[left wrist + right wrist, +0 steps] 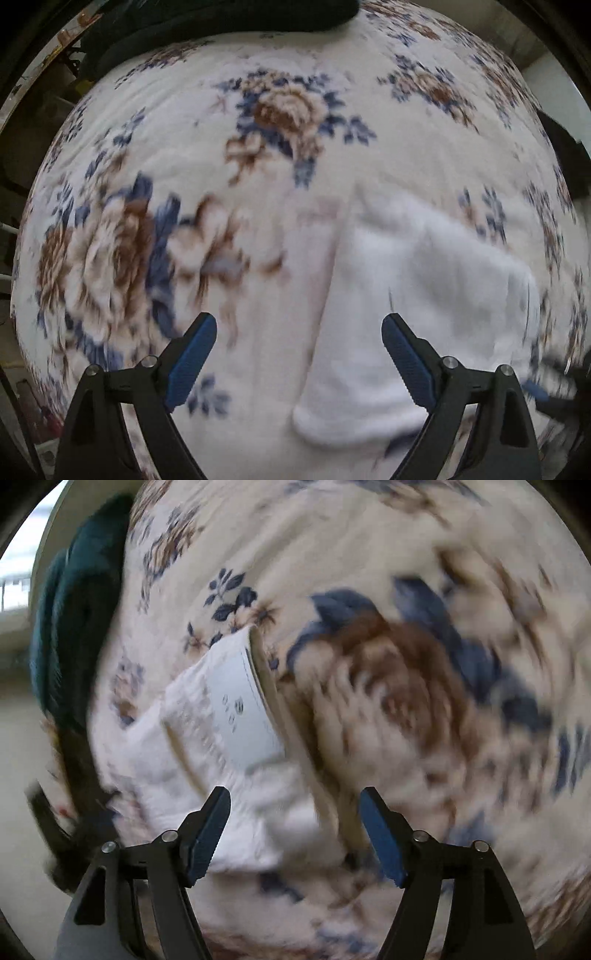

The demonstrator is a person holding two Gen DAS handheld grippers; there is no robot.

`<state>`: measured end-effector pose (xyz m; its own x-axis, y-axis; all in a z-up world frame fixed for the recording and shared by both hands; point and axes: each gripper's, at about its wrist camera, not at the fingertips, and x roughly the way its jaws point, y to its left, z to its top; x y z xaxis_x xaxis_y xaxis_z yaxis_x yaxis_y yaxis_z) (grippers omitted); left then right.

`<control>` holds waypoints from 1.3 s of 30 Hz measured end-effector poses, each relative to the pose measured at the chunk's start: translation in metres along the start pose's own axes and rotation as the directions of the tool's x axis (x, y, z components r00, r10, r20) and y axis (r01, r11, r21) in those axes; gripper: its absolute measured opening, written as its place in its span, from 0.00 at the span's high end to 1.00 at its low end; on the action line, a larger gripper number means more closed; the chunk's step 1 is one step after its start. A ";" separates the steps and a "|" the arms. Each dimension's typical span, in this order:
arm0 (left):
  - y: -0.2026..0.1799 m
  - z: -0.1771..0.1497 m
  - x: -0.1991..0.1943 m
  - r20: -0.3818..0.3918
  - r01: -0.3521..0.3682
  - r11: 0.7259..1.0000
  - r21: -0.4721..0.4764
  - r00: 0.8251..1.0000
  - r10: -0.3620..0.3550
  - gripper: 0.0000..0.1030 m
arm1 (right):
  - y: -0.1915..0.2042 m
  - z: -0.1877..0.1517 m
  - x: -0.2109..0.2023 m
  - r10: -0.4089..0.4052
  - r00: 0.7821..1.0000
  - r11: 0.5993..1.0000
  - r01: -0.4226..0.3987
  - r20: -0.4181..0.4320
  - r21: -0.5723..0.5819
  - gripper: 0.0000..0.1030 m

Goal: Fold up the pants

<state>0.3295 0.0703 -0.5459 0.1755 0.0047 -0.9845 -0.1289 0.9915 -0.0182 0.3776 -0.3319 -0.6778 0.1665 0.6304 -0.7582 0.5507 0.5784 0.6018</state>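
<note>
While the white pants (406, 295) lie on the flowered blanket (258, 74), both grippers' fingers (192, 354) are spread wide, holding nothing; edges should be pinched evenly.

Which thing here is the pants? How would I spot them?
Find the big flowery blanket with blue and brown roses. The pants lie on it, folded up, between the fingers of the open left hand-held gripper. They alone are plain white.

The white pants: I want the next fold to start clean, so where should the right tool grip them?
Probably the loose lower edge of the white pants, nearest the open right tool. Come low from the near side; that edge already lies between its fingers, while the labelled waistband lies farther off, flat on the floral blanket.
</note>
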 end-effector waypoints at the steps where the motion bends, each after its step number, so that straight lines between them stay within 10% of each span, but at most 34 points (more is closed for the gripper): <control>1: -0.002 -0.015 -0.001 0.004 -0.020 1.000 0.013 1.000 0.020 0.10 | -0.006 -0.002 0.003 0.042 0.999 0.998 -0.042 0.003 0.037 0.27; 3: -0.008 -0.027 0.004 -0.015 -0.024 0.999 0.036 1.000 0.025 0.10 | -0.013 -0.001 0.015 0.034 0.999 0.998 -0.036 0.029 0.058 0.33; 4: -0.006 -0.028 0.008 -0.031 -0.025 0.999 0.034 0.999 0.027 0.10 | -0.015 -0.001 0.022 0.021 0.999 0.998 -0.023 0.028 0.062 0.68; 5: -0.003 -0.030 0.012 -0.052 -0.007 1.000 0.026 0.999 0.008 0.10 | -0.017 -0.002 0.026 0.023 0.999 0.997 -0.025 0.025 0.078 0.81; 9: 0.015 -0.031 0.019 -0.078 0.062 0.997 -0.046 0.995 -0.065 0.10 | -0.026 -0.019 0.006 -0.051 0.997 0.998 0.049 0.064 0.029 0.89; 13: 0.024 -0.010 0.029 -0.098 0.194 0.976 -0.102 0.974 -0.204 0.12 | -0.052 -0.019 0.031 -0.038 0.995 0.996 0.046 -0.095 0.078 0.89; 15: 0.030 0.007 0.039 -0.127 0.323 0.934 -0.150 0.931 -0.342 0.12 | -0.043 -0.017 0.023 -0.020 0.995 0.999 0.024 -0.103 0.040 0.86; 19: 0.031 0.029 0.071 -0.172 0.504 0.830 -0.239 0.819 -0.547 0.12 | -0.024 0.000 0.003 -0.018 0.999 1.000 0.017 -0.041 -0.022 0.28; 24: 0.016 0.031 0.107 -0.224 0.624 0.731 -0.277 0.698 -0.680 0.12 | -0.015 0.037 0.023 0.106 0.992 0.993 -0.109 -0.066 -0.034 0.22; 31: 0.012 0.026 0.105 -0.216 0.673 0.707 -0.220 0.673 -0.708 0.11 | -0.018 0.068 0.096 0.143 0.952 0.971 -0.188 -0.271 -0.148 0.17; 35: 0.007 0.020 0.097 -0.227 0.678 0.721 -0.141 0.687 -0.690 0.11 | -0.015 0.076 0.121 0.181 0.917 0.953 -0.253 -0.356 -0.165 0.08; 38: 0.010 0.018 0.117 -0.256 0.607 0.787 -0.111 0.748 -0.613 0.10 | -0.013 0.078 0.125 0.215 0.890 0.936 -0.305 -0.402 -0.176 0.06; 39: 0.011 0.016 0.126 -0.256 0.624 0.768 -0.145 0.726 -0.639 0.10 | -0.011 0.078 0.129 0.222 0.882 0.930 -0.319 -0.415 -0.180 0.06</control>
<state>0.3661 0.0840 -0.6671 -0.0405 -0.6632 -0.7474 -0.1313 0.7450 -0.6540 0.4564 -0.2975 -0.8015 -0.0703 0.8997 -0.4308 0.3120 0.4301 0.8472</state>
